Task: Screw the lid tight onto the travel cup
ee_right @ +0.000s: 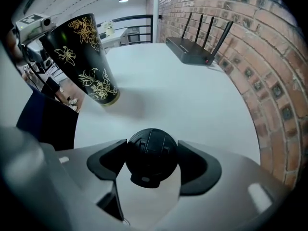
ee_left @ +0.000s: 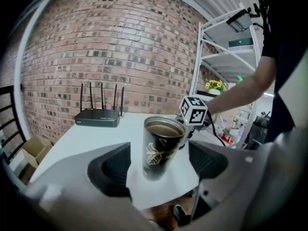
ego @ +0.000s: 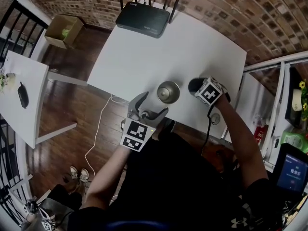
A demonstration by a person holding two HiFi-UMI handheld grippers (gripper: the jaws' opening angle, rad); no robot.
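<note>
My left claw [ee_left: 159, 163] stands spread around the upright travel cup [ee_left: 162, 146]. My right claw [ee_right: 151, 163], also spread, closely brackets the lid [ee_right: 150, 154] on the surface [ee_right: 183, 95].

Travel cup [ee_left: 161, 148]: black tumbler with gold flower print and a steel rim, standing upright on the white table [ego: 144, 57] near its front edge, mouth gaping open with no lid on it.
Lid [ee_right: 151, 157]: round and black, lying flat on the table just beside the cup, not touching it.
</note>
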